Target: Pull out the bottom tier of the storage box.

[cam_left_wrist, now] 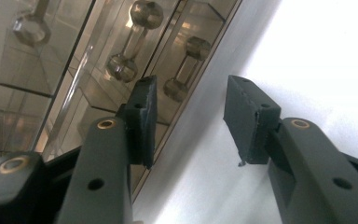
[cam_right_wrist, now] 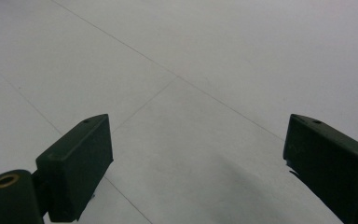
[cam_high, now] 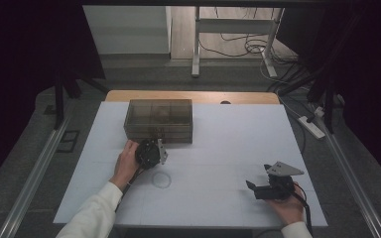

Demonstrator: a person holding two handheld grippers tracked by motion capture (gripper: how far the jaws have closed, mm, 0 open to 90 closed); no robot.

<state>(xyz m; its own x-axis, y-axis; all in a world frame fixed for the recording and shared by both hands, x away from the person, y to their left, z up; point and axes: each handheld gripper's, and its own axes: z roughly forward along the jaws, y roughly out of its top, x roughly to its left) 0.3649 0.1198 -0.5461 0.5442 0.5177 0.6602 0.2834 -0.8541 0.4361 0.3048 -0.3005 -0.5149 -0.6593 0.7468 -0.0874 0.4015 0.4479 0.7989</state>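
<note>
Smoked, see-through plastic is forming the drawer box (cam_high: 158, 120) that is sitting at the far middle of the white table (cam_high: 228, 148), its front facing the person. The left tool (cam_high: 154, 144) is hovering just at the near face of that box, gripped by the person's left hand (cam_high: 126, 161), whose white sleeve (cam_high: 96, 213) is coming in from the near left edge. In the left gripper view the left tool (cam_left_wrist: 191, 116) is pointing at the box front (cam_left_wrist: 74, 84), where metal dumbbell-shaped handles (cam_left_wrist: 130, 42) are showing on the drawers. Its jaws are standing partly apart, with nothing between them but bare table and the lower edge of the box; one jaw is lying in front of the box face, though whether it is touching I cannot tell. A clear ring (cam_high: 161, 179) is lying on the table just near of the left hand.

The right tool (cam_high: 258, 188) is resting well apart, at the near right of the table, held by the right hand (cam_high: 290, 206) and pointing left. In the right gripper view the right tool (cam_right_wrist: 196, 158) is showing its jaws spread wide, with only the white table surface between them.
</note>
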